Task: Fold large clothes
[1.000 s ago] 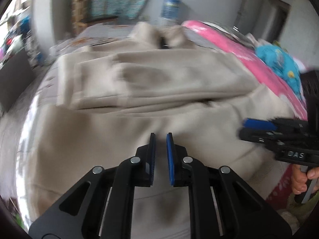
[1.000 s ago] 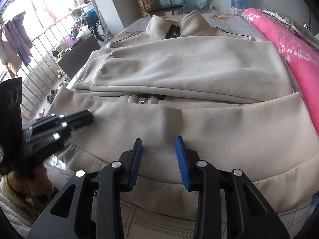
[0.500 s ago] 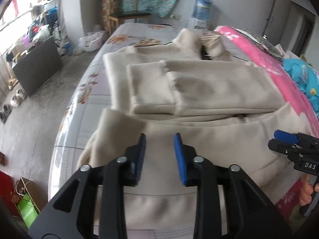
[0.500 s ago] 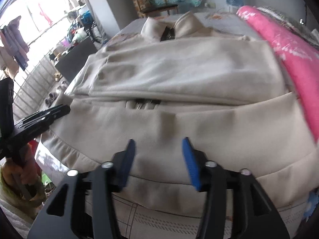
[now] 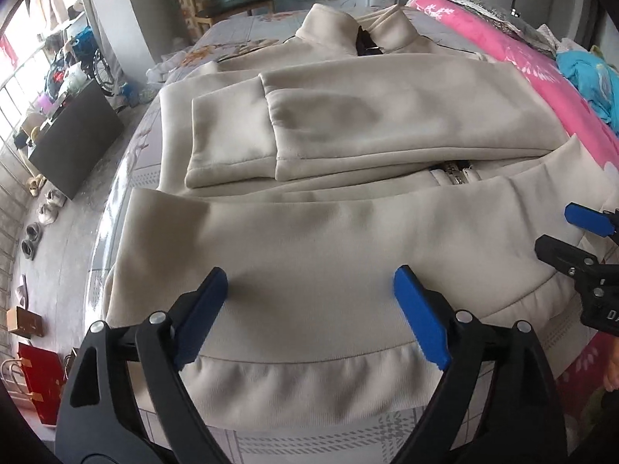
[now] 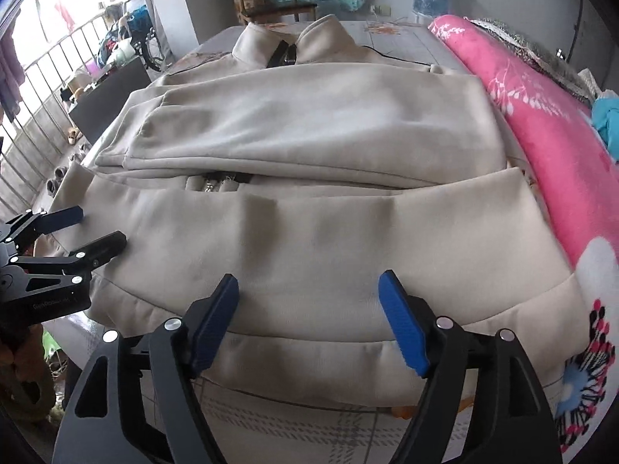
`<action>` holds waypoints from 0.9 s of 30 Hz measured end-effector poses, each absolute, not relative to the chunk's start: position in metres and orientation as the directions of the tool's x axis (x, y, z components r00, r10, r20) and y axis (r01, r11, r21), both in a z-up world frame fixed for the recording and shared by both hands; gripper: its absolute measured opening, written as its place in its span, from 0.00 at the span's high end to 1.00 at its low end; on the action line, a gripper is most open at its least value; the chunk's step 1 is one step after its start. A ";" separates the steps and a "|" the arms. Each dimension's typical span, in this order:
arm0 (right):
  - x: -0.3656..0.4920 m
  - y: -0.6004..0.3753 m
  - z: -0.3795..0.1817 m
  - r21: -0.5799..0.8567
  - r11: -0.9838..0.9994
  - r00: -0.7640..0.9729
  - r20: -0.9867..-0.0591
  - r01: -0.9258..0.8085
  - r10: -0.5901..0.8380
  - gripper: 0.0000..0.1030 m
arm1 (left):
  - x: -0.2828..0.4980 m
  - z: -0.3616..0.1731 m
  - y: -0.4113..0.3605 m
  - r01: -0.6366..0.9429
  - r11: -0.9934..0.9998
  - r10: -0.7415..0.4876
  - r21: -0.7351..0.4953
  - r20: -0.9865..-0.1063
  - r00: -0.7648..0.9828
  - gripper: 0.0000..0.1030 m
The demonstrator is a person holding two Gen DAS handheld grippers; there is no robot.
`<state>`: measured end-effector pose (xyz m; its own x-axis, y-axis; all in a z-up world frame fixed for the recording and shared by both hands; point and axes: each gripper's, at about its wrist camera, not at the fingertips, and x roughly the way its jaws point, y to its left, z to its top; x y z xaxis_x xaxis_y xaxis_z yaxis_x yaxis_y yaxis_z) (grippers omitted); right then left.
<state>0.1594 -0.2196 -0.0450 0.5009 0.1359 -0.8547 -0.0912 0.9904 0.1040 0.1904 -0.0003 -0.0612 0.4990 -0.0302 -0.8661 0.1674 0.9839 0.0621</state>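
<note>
A large beige zip jacket lies flat on the bed, collar at the far end. Both sleeves are folded across its chest, and the lower part is folded up towards them. My left gripper hovers over the hem band near the jacket's left side, jaws opening wide, nothing between the pads. My right gripper hovers over the hem further right, jaws also opening, nothing held. Each gripper shows at the edge of the other's view, the right gripper and the left gripper.
A pink floral quilt lies rolled along the bed's right side, with a turquoise cloth beyond it. The grey patterned bedsheet shows at the near edge. Left of the bed are floor, shoes, a dark panel and a red box.
Both grippers' jaws have spread from narrow to wide. The left gripper swung left and settled over the hem; the right stayed almost still. The jacket lies the same.
</note>
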 end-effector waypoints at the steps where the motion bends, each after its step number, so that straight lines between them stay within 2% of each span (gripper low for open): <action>1: 0.158 -0.221 -0.041 0.129 0.986 0.507 -0.846 -0.101 0.163 0.29 | 0.191 -0.061 0.000 0.166 0.984 -0.031 0.060 -0.869 0.495 0.17; 4: 0.153 -0.216 -0.032 0.151 0.977 0.519 -0.830 -0.147 0.207 0.28 | 0.190 -0.061 0.002 0.163 0.985 -0.027 0.062 -0.870 0.492 0.16; 11: 0.151 -0.192 -0.044 0.109 0.966 0.473 -0.855 -0.235 0.211 0.14 | 0.192 -0.062 0.003 0.156 0.986 -0.020 0.065 -0.873 0.488 0.15; 27: 0.151 -0.192 -0.051 0.116 0.969 0.460 -0.863 -0.217 0.206 0.10 | 0.192 -0.062 0.003 0.149 0.987 -0.019 0.062 -0.873 0.488 0.13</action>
